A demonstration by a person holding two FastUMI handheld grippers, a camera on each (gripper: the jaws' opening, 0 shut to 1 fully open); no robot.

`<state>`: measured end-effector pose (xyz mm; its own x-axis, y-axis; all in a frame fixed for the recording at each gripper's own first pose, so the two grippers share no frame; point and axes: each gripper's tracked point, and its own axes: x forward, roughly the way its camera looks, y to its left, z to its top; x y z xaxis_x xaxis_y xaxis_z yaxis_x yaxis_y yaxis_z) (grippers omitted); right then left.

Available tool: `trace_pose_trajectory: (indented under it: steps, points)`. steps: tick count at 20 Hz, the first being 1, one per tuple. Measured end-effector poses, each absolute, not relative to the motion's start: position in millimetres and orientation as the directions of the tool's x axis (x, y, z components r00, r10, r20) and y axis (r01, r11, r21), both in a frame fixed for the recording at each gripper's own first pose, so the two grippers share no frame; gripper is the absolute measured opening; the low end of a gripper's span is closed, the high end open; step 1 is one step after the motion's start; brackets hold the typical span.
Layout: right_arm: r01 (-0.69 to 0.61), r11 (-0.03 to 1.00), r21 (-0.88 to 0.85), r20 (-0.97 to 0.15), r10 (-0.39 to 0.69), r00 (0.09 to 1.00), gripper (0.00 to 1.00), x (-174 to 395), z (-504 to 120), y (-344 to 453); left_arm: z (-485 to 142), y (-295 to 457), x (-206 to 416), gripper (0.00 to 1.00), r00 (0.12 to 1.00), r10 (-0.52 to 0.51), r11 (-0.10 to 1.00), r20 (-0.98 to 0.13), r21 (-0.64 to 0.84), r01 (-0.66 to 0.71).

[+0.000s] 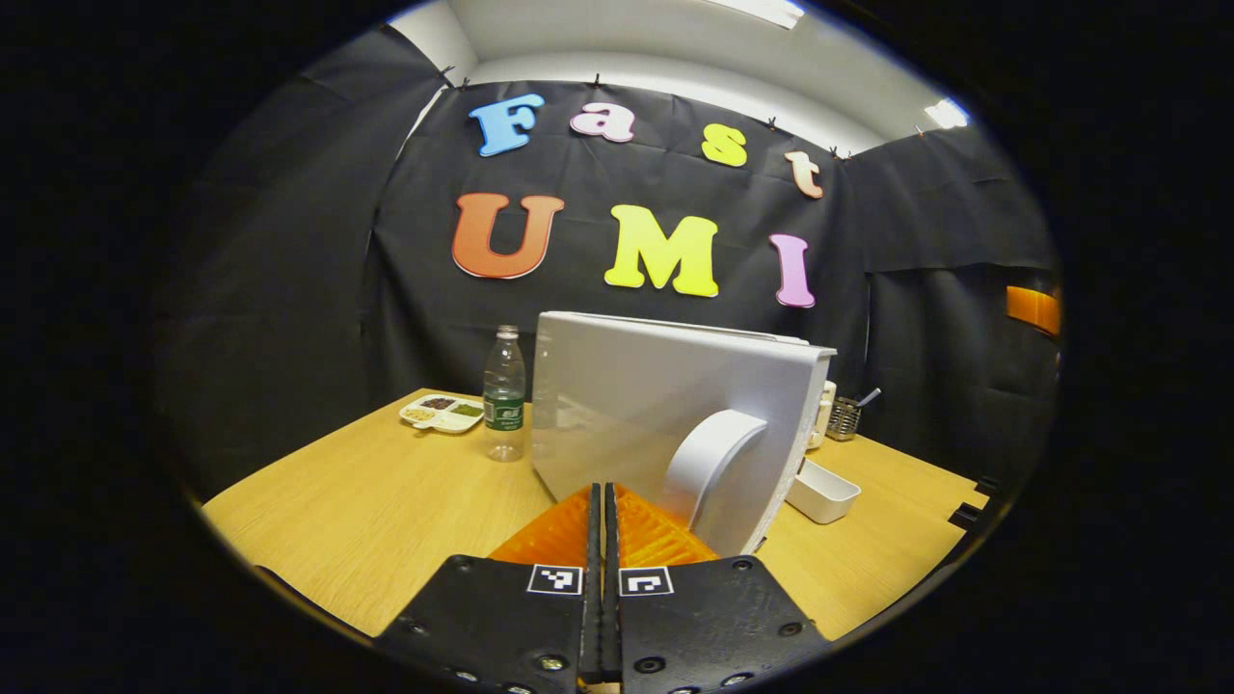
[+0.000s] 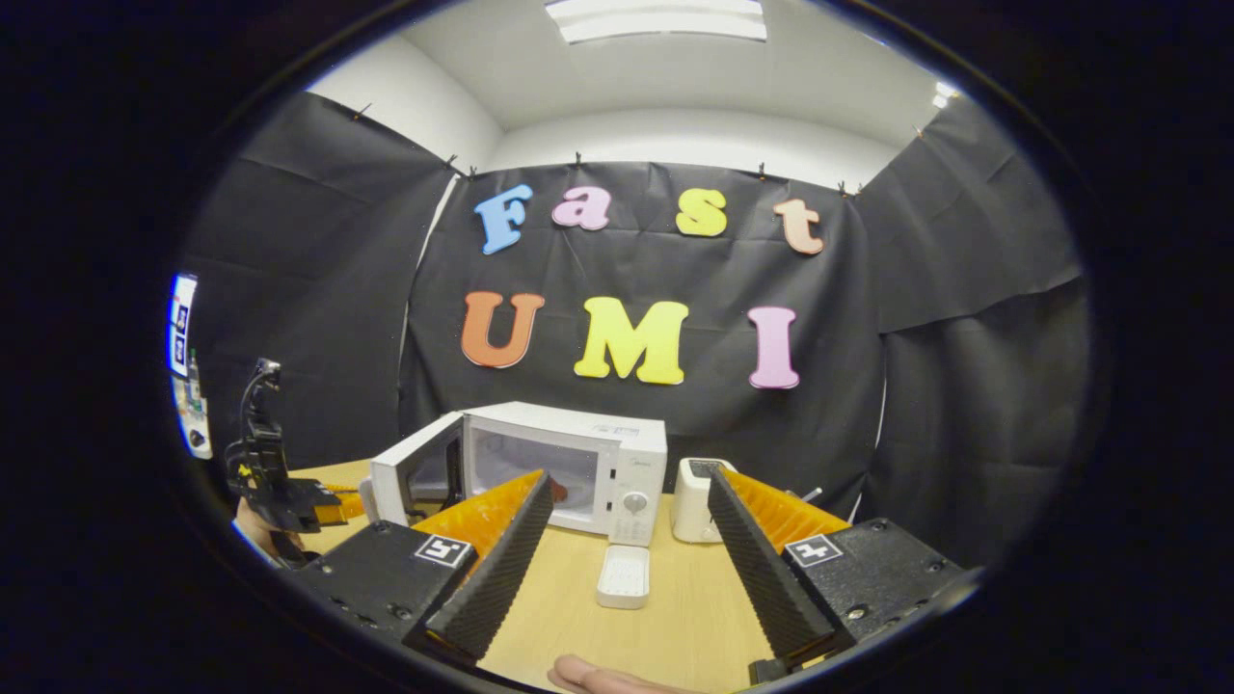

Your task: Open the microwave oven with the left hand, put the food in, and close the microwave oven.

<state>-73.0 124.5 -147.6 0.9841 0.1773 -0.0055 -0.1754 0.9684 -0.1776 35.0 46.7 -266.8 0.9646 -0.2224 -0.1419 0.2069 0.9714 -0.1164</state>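
— What does the left gripper view give you?
— The left gripper point(image 1: 602, 520) has its fingers pressed together on nothing, just near the swung-out microwave door point(image 1: 665, 414) and its curved handle point(image 1: 709, 463). A water bottle point(image 1: 504, 395) and a divided snack tray point(image 1: 442, 413) stand far left on the table point(image 1: 366, 511).
— And the right gripper view?
— The right gripper point(image 2: 627, 569) is spread wide over the table. The microwave point(image 2: 569, 467) sits far, door ajar to the left, a white dish point(image 2: 624, 576) near it and a toaster point(image 2: 696, 499) on its right.
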Motion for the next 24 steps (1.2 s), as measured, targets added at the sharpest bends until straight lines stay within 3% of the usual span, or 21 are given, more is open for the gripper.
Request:
trace_pose_trajectory:
  steps: [2,3,4,9,11,12,15,16,17,21,22,24]
  points:
    - [-0.173,0.969,-0.174,-0.010,0.174,0.985,1.00,-71.8,-149.9,120.1,-267.3,25.7,42.6,0.00,0.957,-0.249,0.967,-0.146,-0.100,0.236]
    - [-0.169,0.970,-0.173,-0.010,0.169,0.985,0.95,-71.3,-149.9,117.6,-266.3,14.3,46.9,0.00,0.954,-0.264,0.963,-0.145,-0.094,0.252]
    - [-0.162,0.971,-0.174,-0.010,0.163,0.987,1.00,-70.4,-150.1,114.3,-266.0,0.4,51.8,0.00,0.948,-0.282,0.958,-0.147,-0.090,0.271]
    - [-0.143,0.973,-0.180,-0.002,0.145,0.989,0.95,-65.7,-149.4,101.6,-259.8,-53.6,82.6,0.00,0.921,-0.361,0.931,-0.145,-0.112,0.348]
    - [-0.140,0.974,-0.181,-0.004,0.141,0.990,1.00,-63.2,-151.3,96.5,-255.8,-65.0,96.9,0.00,0.921,-0.363,0.931,-0.143,-0.104,0.351]
    - [-0.136,0.974,-0.181,-0.005,0.137,0.991,0.95,-61.4,-151.6,92.8,-255.3,-75.4,103.7,0.00,0.916,-0.374,0.926,-0.144,-0.107,0.362]
    - [-0.126,0.976,-0.180,-0.003,0.128,0.992,0.95,-56.3,-152.2,83.8,-260.4,-90.3,123.8,0.00,0.912,-0.375,0.927,-0.163,-0.096,0.364]
    - [-0.125,0.976,-0.180,-0.005,0.127,0.992,1.00,-53.8,-154.5,80.6,-260.8,-95.1,129.6,0.00,0.911,-0.377,0.926,-0.167,-0.098,0.365]
    - [-0.125,0.976,-0.181,-0.007,0.126,0.992,0.95,-51.6,-155.5,78.2,-261.9,-98.8,134.6,0.00,0.909,-0.380,0.924,-0.171,-0.106,0.366]
    - [-0.120,0.977,-0.174,-0.023,0.118,0.993,0.95,-42.0,-163.3,64.8,-269.1,-113.8,156.2,0.00,0.904,-0.382,0.923,-0.192,-0.122,0.364]
    - [-0.122,0.978,-0.169,-0.026,0.119,0.993,1.00,-38.5,-164.0,61.7,-272.6,-115.7,162.0,0.00,0.904,-0.380,0.924,-0.197,-0.127,0.361]
    - [-0.139,0.978,-0.157,-0.011,0.138,0.990,1.00,-33.5,-161.7,60.5,-273.4,-121.7,172.3,0.00,0.906,-0.375,0.926,-0.197,-0.127,0.355]
